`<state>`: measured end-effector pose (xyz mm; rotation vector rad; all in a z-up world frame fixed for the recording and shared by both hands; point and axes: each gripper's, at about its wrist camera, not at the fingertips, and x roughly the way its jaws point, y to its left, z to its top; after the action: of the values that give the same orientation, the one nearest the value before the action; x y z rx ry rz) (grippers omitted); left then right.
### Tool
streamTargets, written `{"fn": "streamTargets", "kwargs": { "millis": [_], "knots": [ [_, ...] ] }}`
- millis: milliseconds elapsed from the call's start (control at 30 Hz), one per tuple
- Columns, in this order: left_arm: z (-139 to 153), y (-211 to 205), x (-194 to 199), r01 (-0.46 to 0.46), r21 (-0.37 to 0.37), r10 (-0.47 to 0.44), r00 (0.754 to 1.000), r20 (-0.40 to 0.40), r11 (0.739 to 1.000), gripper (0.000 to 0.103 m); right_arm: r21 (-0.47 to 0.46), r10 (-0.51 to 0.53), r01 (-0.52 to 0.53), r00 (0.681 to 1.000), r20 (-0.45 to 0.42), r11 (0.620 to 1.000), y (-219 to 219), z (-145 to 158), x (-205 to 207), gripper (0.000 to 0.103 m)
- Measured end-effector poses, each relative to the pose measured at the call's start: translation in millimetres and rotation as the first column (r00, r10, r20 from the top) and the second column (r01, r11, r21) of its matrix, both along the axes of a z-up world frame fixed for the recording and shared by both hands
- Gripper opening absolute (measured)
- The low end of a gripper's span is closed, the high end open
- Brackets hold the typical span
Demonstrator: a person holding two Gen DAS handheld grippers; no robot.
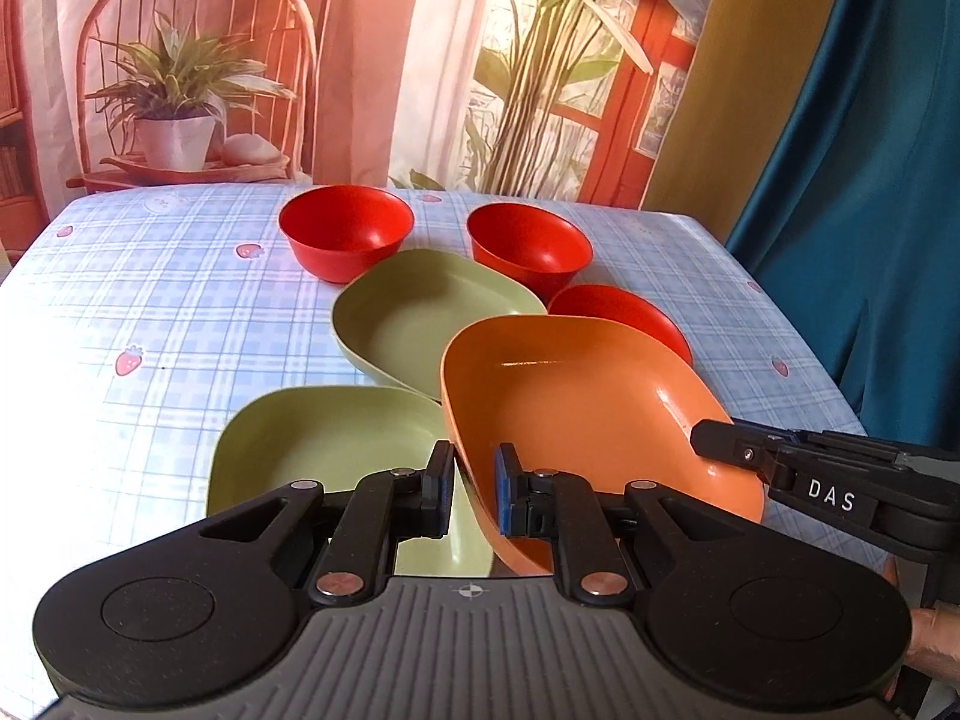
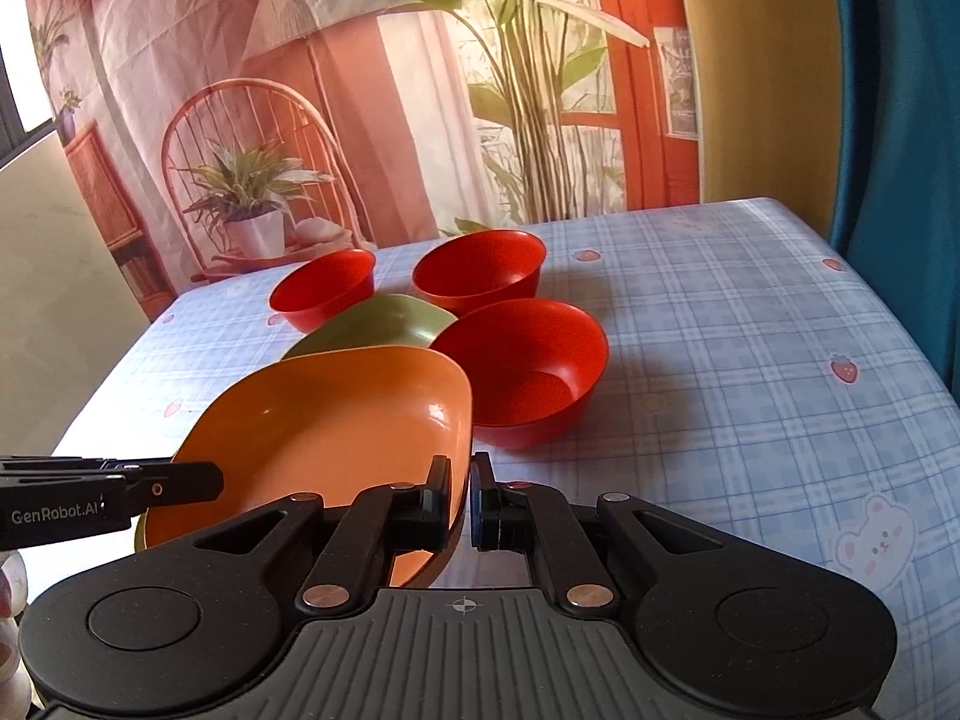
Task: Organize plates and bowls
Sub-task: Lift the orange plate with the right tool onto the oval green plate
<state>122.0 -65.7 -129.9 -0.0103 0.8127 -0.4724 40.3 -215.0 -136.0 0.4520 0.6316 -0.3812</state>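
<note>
Lifting orange plate (image 1: 588, 402) mid-frame, above tabletop (image 1: 150, 300) | both hand-held grippers, left (image 1: 474, 489) and right (image 2: 459, 495), nearly closed, pinching opposite rims | next (my guess): lower it onto green plate (image 1: 336, 450), lower left.

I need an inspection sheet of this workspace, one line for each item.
Surface: table under a blue checked cloth with strawberry prints.
Job's things: orange plate lifted and tilted above the near green plate; far green plate behind; three red bowls, all upright.
Clutter: nothing seen.
Grippers: left gripper straddles the orange plate's near rim; right gripper straddles its opposite rim. Contact of the pads cannot be judged.
Cables: nothing seen.
Surroundings: printed backdrop with chair and plants; teal curtain on the right.
</note>
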Motion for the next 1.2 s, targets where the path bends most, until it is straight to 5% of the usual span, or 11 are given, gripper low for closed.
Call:
{"fn": "streamTargets", "kwargs": {
  "millis": [533,1200],
  "knots": [
    [-7.7,22.1,99.6,0.029,0.154,-0.025,0.999,-0.028,0.988,0.015,0.042,0.147,-0.146,0.989,-0.004,0.988,16.7,-15.0,82.1,0.013],
    [-39.4,-21.9,185.3,0.102,0.212,-0.089,0.994,-0.070,0.972,0.016,0.151,0.065,-0.068,0.998,0.020,0.986,-25.9,-38.6,112.0,0.017]
  ]
}}
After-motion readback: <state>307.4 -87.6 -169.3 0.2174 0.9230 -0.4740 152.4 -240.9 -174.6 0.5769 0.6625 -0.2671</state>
